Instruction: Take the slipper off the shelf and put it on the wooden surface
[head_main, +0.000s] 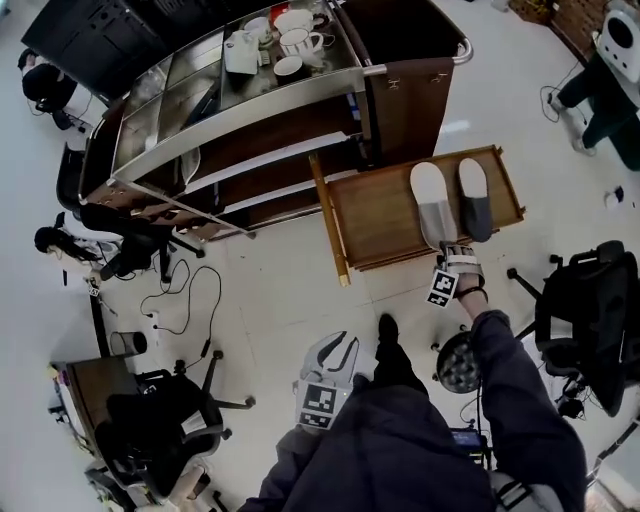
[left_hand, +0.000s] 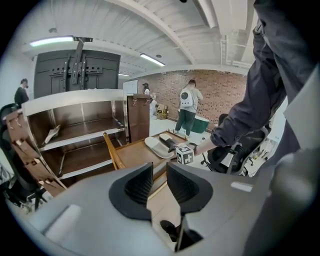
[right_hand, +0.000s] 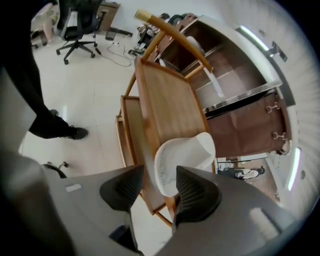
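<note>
Two slippers lie side by side on the wooden tray table: a white-and-grey one and a darker grey one. My right gripper sits at the heel end of the white slipper. In the right gripper view its jaws stand wide apart and the white slipper lies between and beyond them, with the pads not pressing on it. My left gripper hangs low near my body, away from the table. Its jaws show a narrow empty gap.
A metal shelf unit with wooden boards stands left of the tray table, with cups and dishes on top. Office chairs stand to the right and at the lower left. My shoe is on the floor below the table.
</note>
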